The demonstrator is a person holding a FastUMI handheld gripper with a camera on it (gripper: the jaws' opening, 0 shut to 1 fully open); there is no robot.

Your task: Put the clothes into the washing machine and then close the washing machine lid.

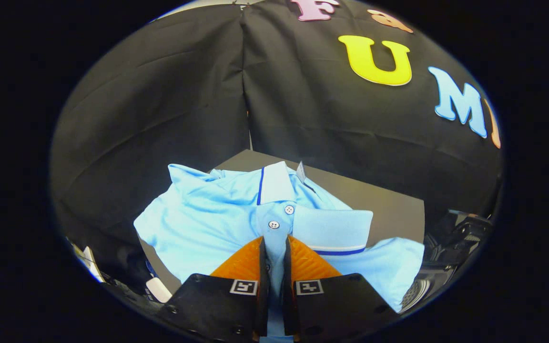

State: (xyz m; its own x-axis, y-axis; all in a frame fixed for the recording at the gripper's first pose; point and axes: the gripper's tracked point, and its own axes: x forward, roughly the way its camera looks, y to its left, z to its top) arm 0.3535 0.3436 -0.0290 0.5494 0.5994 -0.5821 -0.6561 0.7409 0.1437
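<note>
Gripper [274,243] fingers pinching the button placket of a light-blue polo shirt [208,214] (white buttons just ahead), draped over a dark grey platform [389,209].

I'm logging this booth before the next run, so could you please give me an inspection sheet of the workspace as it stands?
Surface: dark table, bare at its far corner.
Job's things: light blue polo shirt lies on the table, collar up, two buttons showing. What may be the washer drum sits beside the fingers; too dark to tell.
Clutter: small white items low beside the shirt, unclear.
Gripper: gripper shut on the shirt, its placket pinched between both fingers.
Cables: nothing seen.
Surroundings: black cloth wall behind the table.
</note>
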